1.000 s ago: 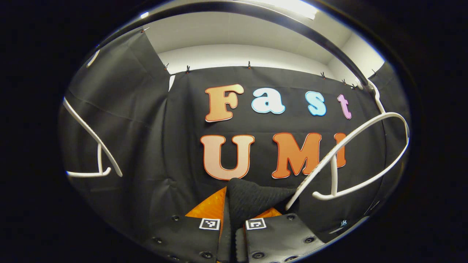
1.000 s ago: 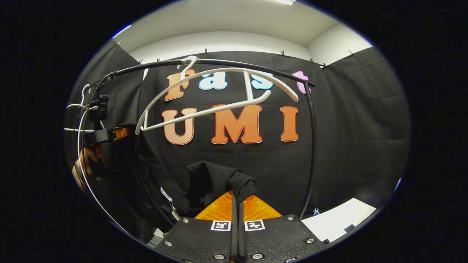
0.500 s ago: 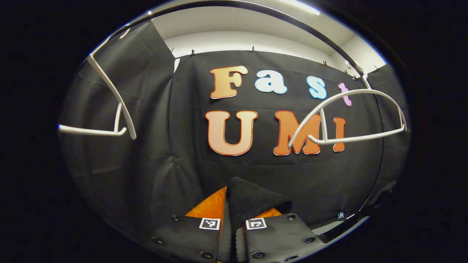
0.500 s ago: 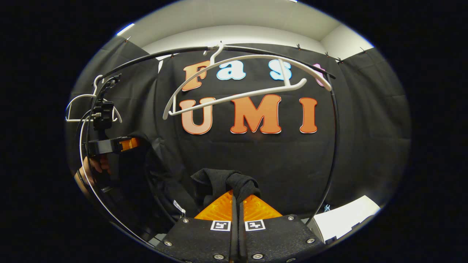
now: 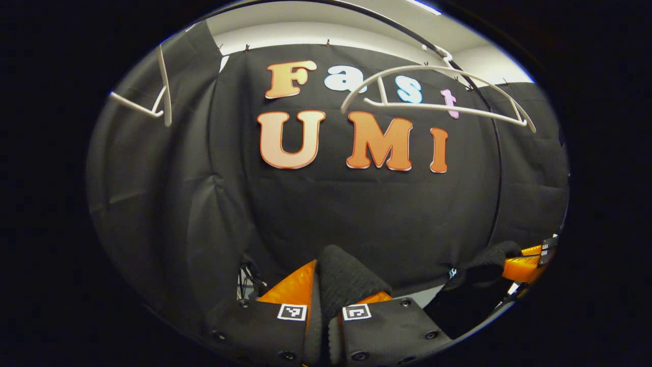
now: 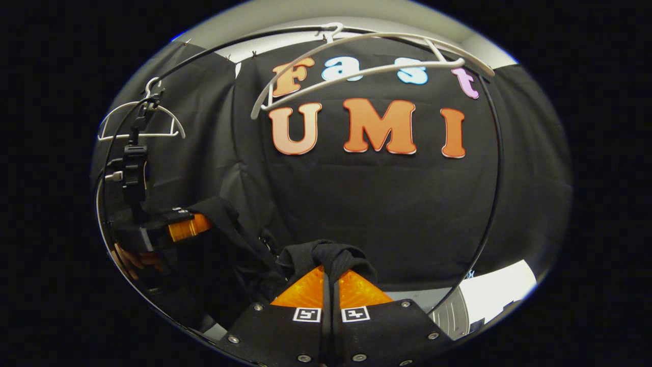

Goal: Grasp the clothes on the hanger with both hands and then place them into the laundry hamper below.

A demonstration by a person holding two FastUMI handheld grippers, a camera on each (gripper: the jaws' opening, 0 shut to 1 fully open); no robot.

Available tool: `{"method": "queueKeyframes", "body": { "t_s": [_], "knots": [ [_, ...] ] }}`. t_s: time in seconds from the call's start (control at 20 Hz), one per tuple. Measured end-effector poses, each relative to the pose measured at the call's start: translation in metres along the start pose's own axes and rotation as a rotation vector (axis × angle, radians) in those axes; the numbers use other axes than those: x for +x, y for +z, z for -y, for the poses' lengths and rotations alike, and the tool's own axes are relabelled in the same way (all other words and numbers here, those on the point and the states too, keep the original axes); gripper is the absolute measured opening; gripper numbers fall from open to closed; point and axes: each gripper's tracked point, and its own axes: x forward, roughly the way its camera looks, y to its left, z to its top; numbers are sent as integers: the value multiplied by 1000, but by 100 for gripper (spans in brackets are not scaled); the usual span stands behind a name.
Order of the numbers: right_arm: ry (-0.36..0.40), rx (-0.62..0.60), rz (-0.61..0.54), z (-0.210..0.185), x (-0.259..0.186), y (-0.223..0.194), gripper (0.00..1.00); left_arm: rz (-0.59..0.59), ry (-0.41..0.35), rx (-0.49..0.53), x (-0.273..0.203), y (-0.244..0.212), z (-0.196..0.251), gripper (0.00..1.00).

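Clothes point(image 6: 326, 255) hang pinched in both claws below bare white hangers point(image 6: 356, 66).

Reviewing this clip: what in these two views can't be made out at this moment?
- Laundry hamper: hidden below; the gripper bodies block the lower part of both views.
- Black knit garment: its full shape is lost against the dark booth wall in the right gripper view.
- Person's hand: cut off at the left edge of the right gripper view.
- Right gripper: cut off at the right edge of the left gripper view.
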Motion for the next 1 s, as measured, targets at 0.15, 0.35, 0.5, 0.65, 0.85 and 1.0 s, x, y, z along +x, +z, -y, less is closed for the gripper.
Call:
{"method": "queueKeyframes", "body": {
  "t_s": [0.15, 0.35, 0.5, 0.65, 0.85, 1.0],
  "knots": [
    [10, 35, -83, -1, 2, -38, 0, -92, -12, 44, -10, -43, 8, 12],
    [21, 83, -207, -5, 13, -94, 1, -201, -33, 71, -15, -94, 12, 12],
    [27, 118, -312, -11, 16, -136, 1, -307, -62, 96, -17, -141, 23, 12],
    [21, 152, -395, -16, 20, -173, 1, -439, -62, 114, -24, -187, 21, 12],
    [28, 170, -458, -24, 19, -201, 2, -513, -68, 104, -28, -215, 20, 12],
    [14, 158, -509, -24, 15, -225, 2, -562, -77, 97, -33, -233, 20, 14]
  ]
}}
